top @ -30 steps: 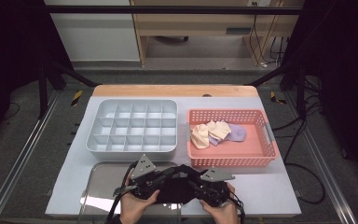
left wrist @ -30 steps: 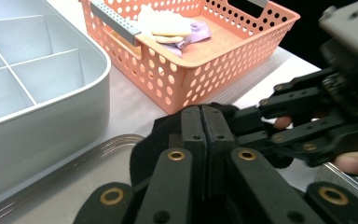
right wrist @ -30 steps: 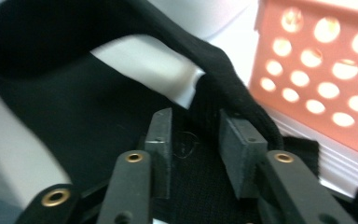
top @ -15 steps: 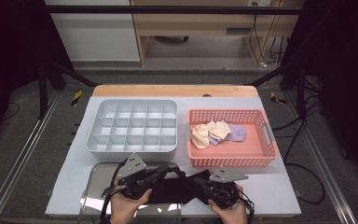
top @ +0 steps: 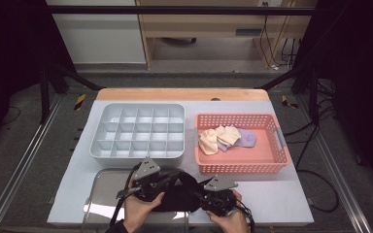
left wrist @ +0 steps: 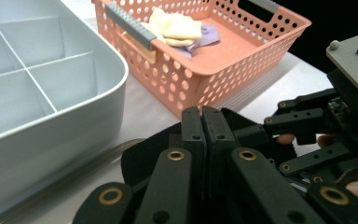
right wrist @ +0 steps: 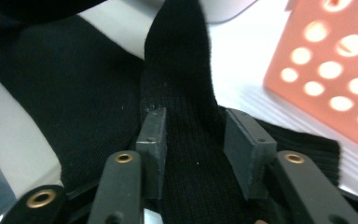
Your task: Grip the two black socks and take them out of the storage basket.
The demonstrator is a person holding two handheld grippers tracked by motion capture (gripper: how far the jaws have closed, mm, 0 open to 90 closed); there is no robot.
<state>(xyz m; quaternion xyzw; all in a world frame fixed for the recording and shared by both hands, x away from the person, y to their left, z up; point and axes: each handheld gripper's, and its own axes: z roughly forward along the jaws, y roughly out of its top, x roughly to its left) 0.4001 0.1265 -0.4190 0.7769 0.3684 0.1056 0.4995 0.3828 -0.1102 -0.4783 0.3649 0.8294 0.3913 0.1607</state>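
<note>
Nearest the person, one black knitted cloth (top: 177, 196) is seen lying at the front edge of the table (top: 281, 201), partly over one metal tray (top: 104, 187), between two hands. The left tongs (top: 167, 180) are held pressed together; in the left gripper view their jaws meet with the black cloth (left wrist: 142, 156) right around and beneath them, though whether a fold is pinched cannot be told. The right tongs (top: 201, 190) are held spread, having just been opening: in the right gripper view a raised band of the cloth (right wrist: 182, 121) runs between the two pads, the left pad touching it and the right pad (right wrist: 244, 144) standing just clear of it. The right tongs (left wrist: 307, 135) are also seen in the left gripper view, just beside the cloth.

Farther back, one grey divided box (top: 137, 131) is set on the left, its compartments arranged in three rows of five, fifteen in all. Just beside it on the right stands one salmon perforated basket (top: 267, 162) with a grey handle at each end. Inside the basket three soft items are counted: two cream-coloured pieces (top: 218, 137) and one lilac piece (top: 245, 138), bunched together and touching towards its left end.
</note>
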